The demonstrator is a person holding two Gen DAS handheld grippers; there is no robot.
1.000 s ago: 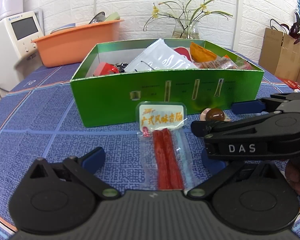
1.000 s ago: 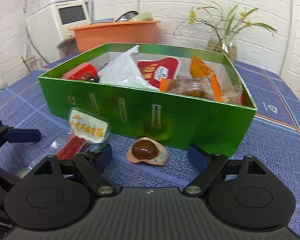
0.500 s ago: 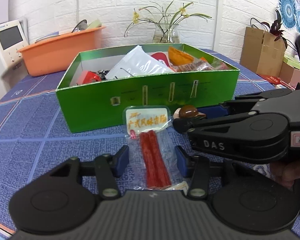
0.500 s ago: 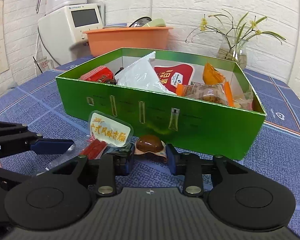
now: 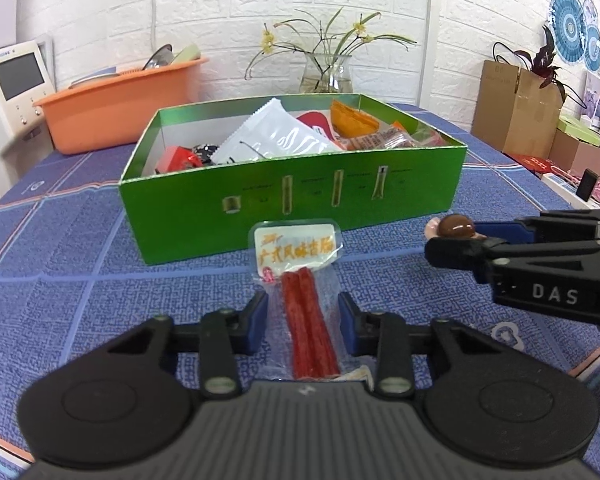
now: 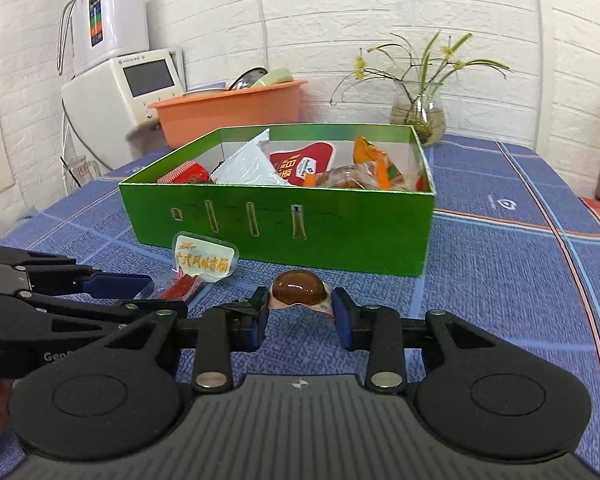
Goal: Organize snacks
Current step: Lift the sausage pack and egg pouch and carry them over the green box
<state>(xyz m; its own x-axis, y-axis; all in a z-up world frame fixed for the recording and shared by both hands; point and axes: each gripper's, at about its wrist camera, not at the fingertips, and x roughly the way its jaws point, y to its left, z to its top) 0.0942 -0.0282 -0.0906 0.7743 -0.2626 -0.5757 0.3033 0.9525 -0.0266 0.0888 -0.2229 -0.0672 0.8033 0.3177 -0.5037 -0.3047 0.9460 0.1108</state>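
The left gripper [image 5: 303,326] has just been closing on the sausage packet [image 5: 306,320], which lies lengthwise straight ahead between its pads, label end toward the green box [image 5: 300,204]. The right gripper [image 6: 300,312] grips the brown egg pouch [image 6: 299,291]; the box sits straight beyond both.

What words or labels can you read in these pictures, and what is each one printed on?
"DAS": side of the right gripper, white letters.
"Gen", then cut off: side of the left gripper.
Orange Chinese characters, too blurred to read reliably: label of the sausage pack.
White print on the red packet in the green box: too small to read.
Brand line on the white machine: too small to read.
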